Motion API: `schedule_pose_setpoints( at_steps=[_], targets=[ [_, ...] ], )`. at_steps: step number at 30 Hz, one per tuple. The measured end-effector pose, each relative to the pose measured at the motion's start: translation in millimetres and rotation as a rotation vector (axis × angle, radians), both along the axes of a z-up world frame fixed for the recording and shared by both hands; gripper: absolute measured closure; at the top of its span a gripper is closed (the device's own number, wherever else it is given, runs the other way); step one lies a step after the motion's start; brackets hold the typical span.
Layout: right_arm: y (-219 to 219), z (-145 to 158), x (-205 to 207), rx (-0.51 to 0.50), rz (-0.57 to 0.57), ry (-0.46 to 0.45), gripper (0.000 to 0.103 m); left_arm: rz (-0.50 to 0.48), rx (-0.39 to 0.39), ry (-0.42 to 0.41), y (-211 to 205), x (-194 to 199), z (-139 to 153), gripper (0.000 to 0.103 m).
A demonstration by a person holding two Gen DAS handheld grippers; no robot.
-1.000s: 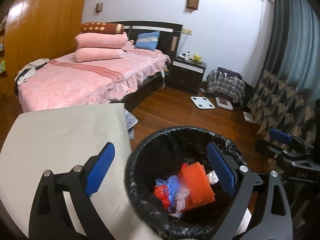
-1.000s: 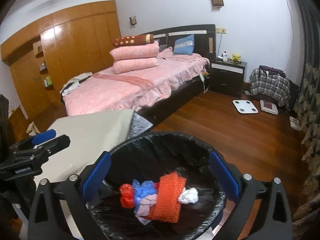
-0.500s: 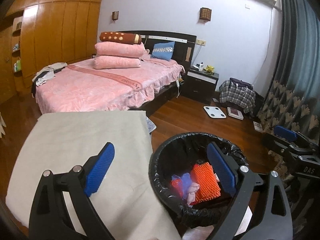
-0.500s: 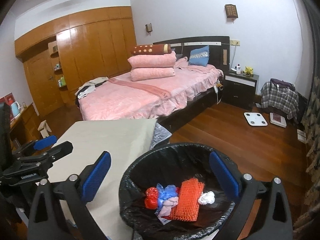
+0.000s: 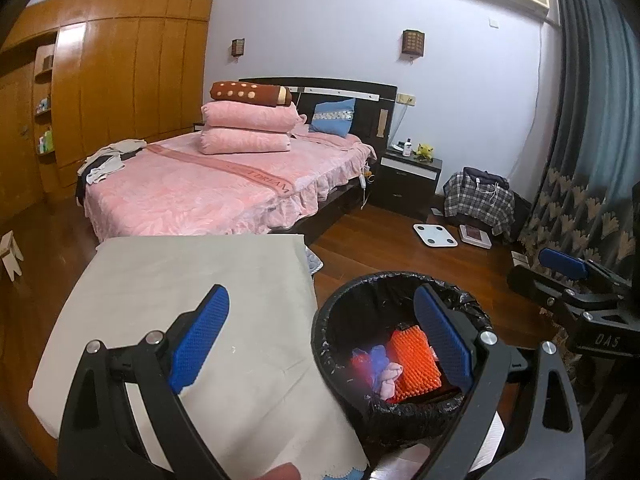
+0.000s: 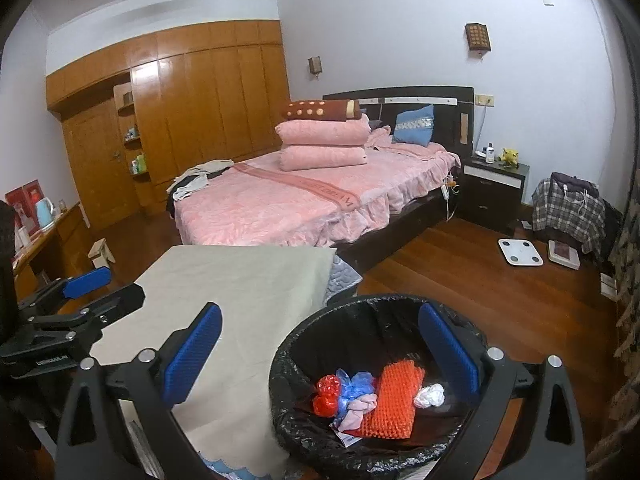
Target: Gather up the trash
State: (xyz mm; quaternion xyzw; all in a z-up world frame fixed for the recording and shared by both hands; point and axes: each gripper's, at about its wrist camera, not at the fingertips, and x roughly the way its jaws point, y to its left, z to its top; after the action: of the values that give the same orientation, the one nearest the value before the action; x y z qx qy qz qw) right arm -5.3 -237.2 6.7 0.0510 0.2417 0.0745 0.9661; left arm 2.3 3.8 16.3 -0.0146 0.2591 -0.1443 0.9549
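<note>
A black-lined trash bin (image 5: 340,316) (image 6: 304,332) stands on the floor beside a table with a beige cloth (image 5: 200,280) (image 6: 248,280). Inside lie an orange spiky foam piece (image 5: 414,356) (image 6: 394,400), red and blue wrappers (image 6: 340,390) and a white crumpled wad (image 6: 430,394). My left gripper (image 5: 320,340) is open and empty, above the table's edge and the bin. My right gripper (image 6: 320,352) is open and empty too, over the bin's near side. Each gripper shows in the other's view, the right one (image 5: 568,276) and the left one (image 6: 76,292).
A pink bed (image 5: 208,184) (image 6: 312,192) with stacked blankets fills the room's middle. Beyond are a dark nightstand (image 6: 494,192), a plaid-covered chair (image 5: 478,200), white scales (image 5: 434,235) on the wood floor, curtains (image 5: 592,140) at right and a wooden wardrobe (image 6: 180,112) at left.
Both grippers have risen and drawn back from the bin, so the bin looks smaller and lower and more of the table and room shows. Both stay open and empty.
</note>
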Motion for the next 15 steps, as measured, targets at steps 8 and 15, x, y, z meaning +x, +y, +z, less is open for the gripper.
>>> schedule_pose_setpoints(
  at_steps=[8, 15],
  targets=[
    [8, 7, -8, -0.005, 0.015, -0.016, 0.006, 0.013, 0.003, -0.018, 5, -12, 8, 0.012],
    [15, 10, -9, -0.014, 0.027, -0.02, 0.006, 0.021, 0.008, -0.019, 4, -16, 10, 0.012]
  ],
)
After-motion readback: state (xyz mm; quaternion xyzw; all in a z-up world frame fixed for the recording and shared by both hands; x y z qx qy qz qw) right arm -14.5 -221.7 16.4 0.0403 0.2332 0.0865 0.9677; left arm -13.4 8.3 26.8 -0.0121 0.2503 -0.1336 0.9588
